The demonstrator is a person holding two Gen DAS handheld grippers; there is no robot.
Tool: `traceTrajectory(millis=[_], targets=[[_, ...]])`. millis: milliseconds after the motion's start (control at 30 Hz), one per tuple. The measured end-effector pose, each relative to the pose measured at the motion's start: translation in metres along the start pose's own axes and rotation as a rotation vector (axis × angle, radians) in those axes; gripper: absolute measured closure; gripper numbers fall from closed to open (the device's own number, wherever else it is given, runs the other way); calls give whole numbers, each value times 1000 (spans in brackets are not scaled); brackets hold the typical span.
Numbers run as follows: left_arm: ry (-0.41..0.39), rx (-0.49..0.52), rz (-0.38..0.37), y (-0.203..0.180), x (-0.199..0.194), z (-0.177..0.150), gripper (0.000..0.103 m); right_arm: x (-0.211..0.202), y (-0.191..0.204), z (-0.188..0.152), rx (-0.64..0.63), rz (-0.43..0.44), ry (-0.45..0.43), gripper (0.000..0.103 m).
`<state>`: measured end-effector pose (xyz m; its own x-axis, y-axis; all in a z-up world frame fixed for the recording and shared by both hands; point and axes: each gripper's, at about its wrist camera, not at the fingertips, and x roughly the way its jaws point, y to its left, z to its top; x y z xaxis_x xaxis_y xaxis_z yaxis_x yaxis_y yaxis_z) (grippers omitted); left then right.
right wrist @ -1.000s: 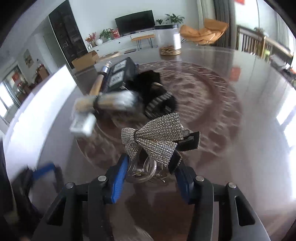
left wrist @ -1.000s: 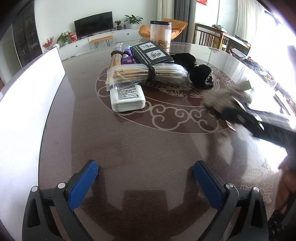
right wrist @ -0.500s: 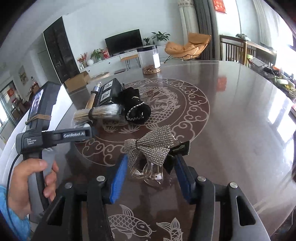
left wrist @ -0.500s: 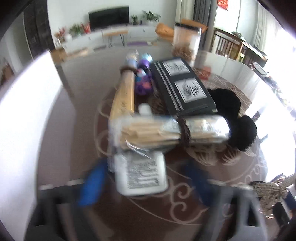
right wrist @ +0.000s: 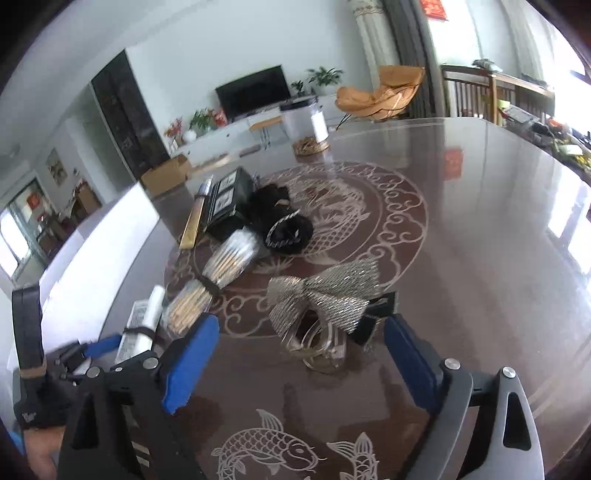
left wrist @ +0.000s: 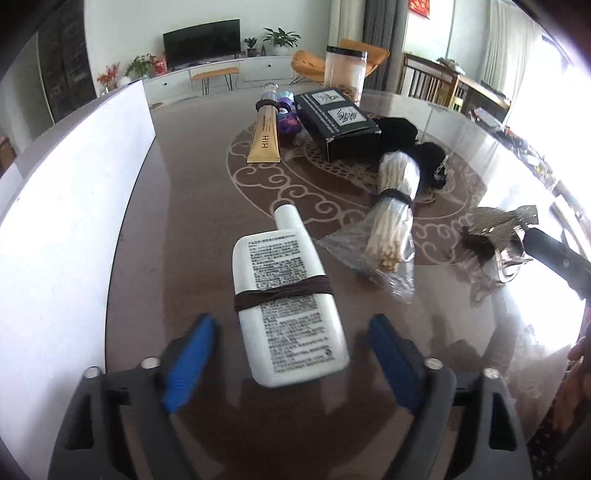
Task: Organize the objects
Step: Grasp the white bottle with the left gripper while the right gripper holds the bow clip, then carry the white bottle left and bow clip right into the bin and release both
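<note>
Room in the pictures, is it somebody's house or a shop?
Most likely a house, an open living and dining room. There is a TV on a low white cabinet, an orange lounge chair, potted plants, and a big patterned dining table.

Looking like a home's living-dining room: television (left wrist: 202,38) sitting on a low white cabinet (left wrist: 207,79) at twelve o'clock, potted plants (left wrist: 279,37) beside it, orange lounge chair (right wrist: 382,92) at one o'clock, glossy dining table (right wrist: 480,229) spreading below.
</note>
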<state>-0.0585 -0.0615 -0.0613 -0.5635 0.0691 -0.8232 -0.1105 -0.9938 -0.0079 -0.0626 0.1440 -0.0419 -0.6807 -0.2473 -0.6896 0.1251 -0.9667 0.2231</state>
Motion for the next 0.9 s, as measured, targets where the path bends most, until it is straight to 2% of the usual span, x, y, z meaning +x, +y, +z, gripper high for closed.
traceTrajectory(millis=[67,167,233,267,333,400,467,533,733,900], targets=[[3,20,16,2,1,0,9,5,1,0,-6,-7,21,12],[6,4,11,6,6,2,9,11,-6,2,22,-11,48,12],[-30,-4,16,7,4,3,29,22,-7,6,13,-13,87,12],[-51,1,15,9,1,2,48,28,-7,7,-4,-16,107,12],[-60,5,9,8,0,2,50,43,-3,10,-47,-28,154,12],[-67,-9,-8,10,-3,-1,50,49,-3,10,-60,-37,140,14],[-76,-29,-22,14,-7,-4,50,47,-6,10,-38,-12,123,50],[-91,-45,-40,17,-13,-10,50,42,-9,7,-24,-19,112,60],[-149,-58,-111,10,-41,-22,50,3,-7,2,23,62,55,64],[-214,-71,-189,6,-83,-17,50,-27,21,7,-8,121,33,64]])
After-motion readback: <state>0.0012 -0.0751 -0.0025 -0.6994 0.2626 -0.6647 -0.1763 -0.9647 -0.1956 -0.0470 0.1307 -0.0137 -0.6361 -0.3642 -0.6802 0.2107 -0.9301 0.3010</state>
